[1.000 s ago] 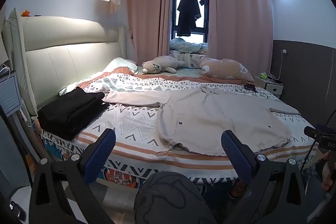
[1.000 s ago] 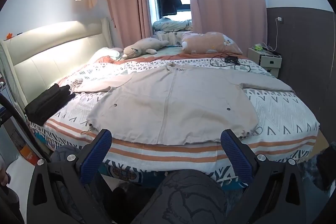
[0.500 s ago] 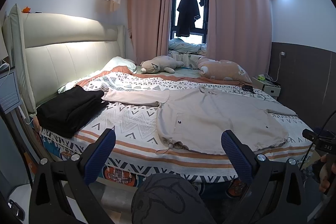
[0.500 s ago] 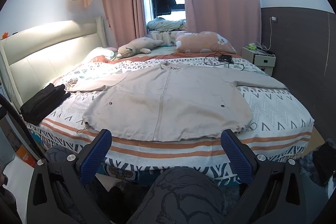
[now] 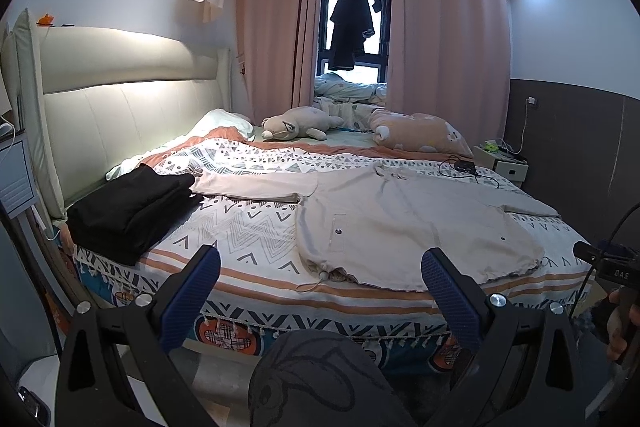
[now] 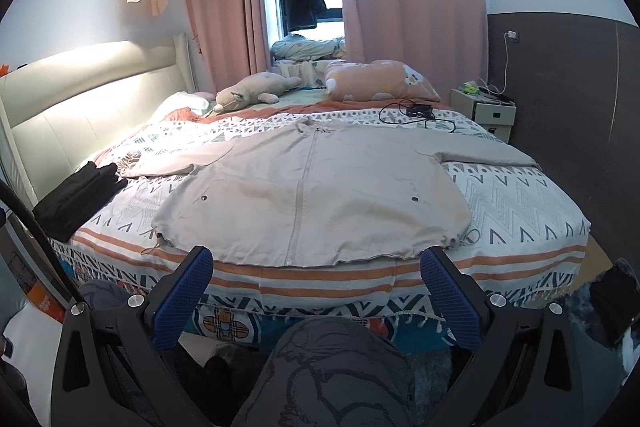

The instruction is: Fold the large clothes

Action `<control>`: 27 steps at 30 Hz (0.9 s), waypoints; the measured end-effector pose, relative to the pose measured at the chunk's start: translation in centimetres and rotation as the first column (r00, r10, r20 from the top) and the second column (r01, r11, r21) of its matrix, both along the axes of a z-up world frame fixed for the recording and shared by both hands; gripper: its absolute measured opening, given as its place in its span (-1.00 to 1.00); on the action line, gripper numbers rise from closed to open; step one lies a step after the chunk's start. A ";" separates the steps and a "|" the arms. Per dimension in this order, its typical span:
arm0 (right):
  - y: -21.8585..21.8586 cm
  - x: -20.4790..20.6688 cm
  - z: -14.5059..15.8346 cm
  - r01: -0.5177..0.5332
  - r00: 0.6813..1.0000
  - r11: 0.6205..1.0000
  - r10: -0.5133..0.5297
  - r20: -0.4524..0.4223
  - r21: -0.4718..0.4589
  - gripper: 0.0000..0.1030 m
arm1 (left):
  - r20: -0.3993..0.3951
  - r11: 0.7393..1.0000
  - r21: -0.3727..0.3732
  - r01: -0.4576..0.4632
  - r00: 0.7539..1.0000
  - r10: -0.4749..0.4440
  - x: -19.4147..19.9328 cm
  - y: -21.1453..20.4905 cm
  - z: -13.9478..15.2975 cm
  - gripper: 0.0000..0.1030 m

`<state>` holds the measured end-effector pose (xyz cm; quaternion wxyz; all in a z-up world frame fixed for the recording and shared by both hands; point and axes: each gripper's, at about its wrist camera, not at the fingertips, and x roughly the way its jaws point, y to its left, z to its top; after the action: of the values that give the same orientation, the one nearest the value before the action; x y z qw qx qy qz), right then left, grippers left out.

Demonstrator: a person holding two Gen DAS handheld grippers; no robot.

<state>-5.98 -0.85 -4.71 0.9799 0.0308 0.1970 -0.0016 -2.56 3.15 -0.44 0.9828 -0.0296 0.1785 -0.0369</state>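
A large beige zip jacket (image 6: 312, 183) lies spread flat on the patterned bed (image 6: 520, 211), front up, sleeves out to both sides, hem toward me. In the left wrist view the same jacket (image 5: 404, 223) sits right of centre. My left gripper (image 5: 320, 271) is open and empty, held off the bed's near edge, left of the jacket hem. My right gripper (image 6: 316, 267) is also open and empty, in front of the hem's middle and clear of the cloth. The right gripper's body (image 5: 608, 263) shows at the left view's right edge.
Folded black clothes (image 5: 132, 207) are stacked at the bed's near left corner by the padded headboard (image 5: 112, 123). A plush toy (image 6: 252, 93), a pillow (image 6: 380, 83) and a charger cable (image 6: 420, 115) lie at the far side. A nightstand (image 6: 484, 111) stands right.
Both grippers have drawn back and risen slightly from the bed, so the jacket looks smaller and lower. Both stay open; the jacket has not moved.
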 end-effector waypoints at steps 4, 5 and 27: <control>0.0 -0.3 0.0 0.006 1.000 1.000 -0.006 -0.001 0.002 1.00 | 0.007 1.000 -0.008 0.018 1.000 -0.018 -0.3 -0.2 0.1 1.00; 0.1 -0.4 0.0 0.010 1.000 1.000 -0.010 -0.001 0.000 1.00 | 0.004 1.000 -0.011 0.022 1.000 -0.022 -0.2 -0.1 0.2 1.00; 0.4 -2.4 0.5 0.058 0.998 0.998 -0.057 0.016 -0.026 1.00 | 0.022 0.999 -0.034 0.033 0.999 -0.033 -1.8 1.3 0.2 1.00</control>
<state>-8.42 -0.43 -4.17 0.9813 0.0233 0.1885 -0.0322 -4.40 4.42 -0.24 0.9833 -0.0431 0.1678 -0.0565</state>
